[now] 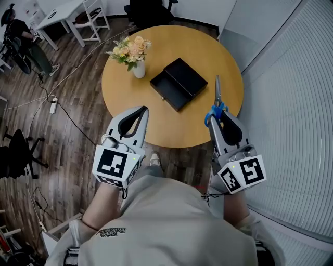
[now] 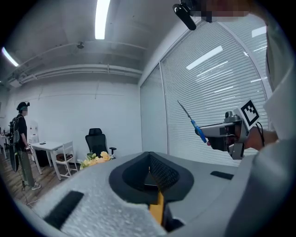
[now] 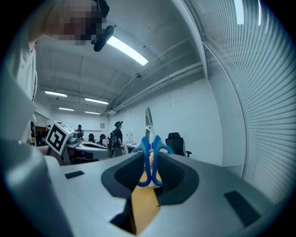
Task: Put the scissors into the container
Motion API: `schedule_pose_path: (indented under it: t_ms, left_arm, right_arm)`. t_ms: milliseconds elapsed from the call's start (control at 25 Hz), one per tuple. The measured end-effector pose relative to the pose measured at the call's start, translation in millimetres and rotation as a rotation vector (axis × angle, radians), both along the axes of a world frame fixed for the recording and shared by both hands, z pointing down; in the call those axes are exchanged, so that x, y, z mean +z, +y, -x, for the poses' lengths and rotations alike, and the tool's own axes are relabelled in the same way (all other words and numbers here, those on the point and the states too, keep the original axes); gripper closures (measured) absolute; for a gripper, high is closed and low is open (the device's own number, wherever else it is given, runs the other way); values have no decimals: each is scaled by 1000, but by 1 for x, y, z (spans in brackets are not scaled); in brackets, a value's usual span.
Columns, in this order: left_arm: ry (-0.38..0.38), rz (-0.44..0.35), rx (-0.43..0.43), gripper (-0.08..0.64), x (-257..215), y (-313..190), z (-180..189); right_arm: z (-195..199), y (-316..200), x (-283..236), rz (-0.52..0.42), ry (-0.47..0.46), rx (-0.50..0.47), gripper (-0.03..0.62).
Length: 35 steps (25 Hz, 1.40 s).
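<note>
Blue-handled scissors (image 1: pixel 217 94) are clamped by the handles in my right gripper (image 1: pixel 217 116), blades pointing away over the round wooden table (image 1: pixel 156 122). In the right gripper view the scissors (image 3: pixel 149 155) stand upright between the shut jaws of the right gripper (image 3: pixel 149 172). The black container (image 1: pixel 186 76) lies open mid-table, to the left of and beyond the scissors. My left gripper (image 1: pixel 143 110) hovers over the table's near edge, shut and holding nothing. In the left gripper view, that gripper (image 2: pixel 151 161) is shut, and the scissors (image 2: pixel 194 124) show at the right.
A white vase of flowers (image 1: pixel 133 53) stands on the table's far left part. Window blinds (image 1: pixel 291 114) run along the right. Beyond the table are a white desk (image 1: pixel 60 15) with a chair; cables (image 1: pixel 54 104) trail on the wood floor. A person (image 2: pixel 21 139) stands far left.
</note>
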<state>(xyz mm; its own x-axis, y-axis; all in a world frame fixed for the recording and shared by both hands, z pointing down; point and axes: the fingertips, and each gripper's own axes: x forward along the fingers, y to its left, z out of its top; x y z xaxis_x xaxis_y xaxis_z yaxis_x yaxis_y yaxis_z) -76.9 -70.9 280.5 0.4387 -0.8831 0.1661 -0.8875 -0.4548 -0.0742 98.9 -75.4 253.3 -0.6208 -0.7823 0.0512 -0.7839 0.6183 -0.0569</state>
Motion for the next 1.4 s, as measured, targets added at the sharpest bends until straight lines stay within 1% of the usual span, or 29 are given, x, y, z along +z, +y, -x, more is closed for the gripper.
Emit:
schedule_pose_path:
  t_ms: [120,280,440,560,760,920,1000,1120,1160,1400]
  left_arm:
    - [2,14,15,538,5,-22,14]
    - [7,22,32,538,7,-49,33]
    - [-13,38,44,538,14,-75,49]
    - [-5,38,60,538,18,-85,57]
    - [19,47,57,538,23,-97,66]
    - [34,78,53,538,34,-111,79]
    - [37,88,40,538,41,-116,82]
    - [-9,75,30,538,50,-122,82]
    - [-12,79,32,538,53,-123,81]
    - [-6,137,19,537,75,-138,73]
  right_arm:
    - [21,-24,2,7,22,-32,490]
    - [41,-54,9,29,71,-28,490]
    - [57,-78,21,68,113,-31,490]
    - [66,-89,29,93,138,-47,490]
    - [76,-108,50,149,158,-52,490]
    - [88,-125,70,205,192,-53,489]
    - [92,-131,82,232,194,-66,490]
    - [96,-140,96,278,164,-91,491]
    - [97,-143,100,289,164,-98,489]
    - [98,-162,133,346,211,-142,490]
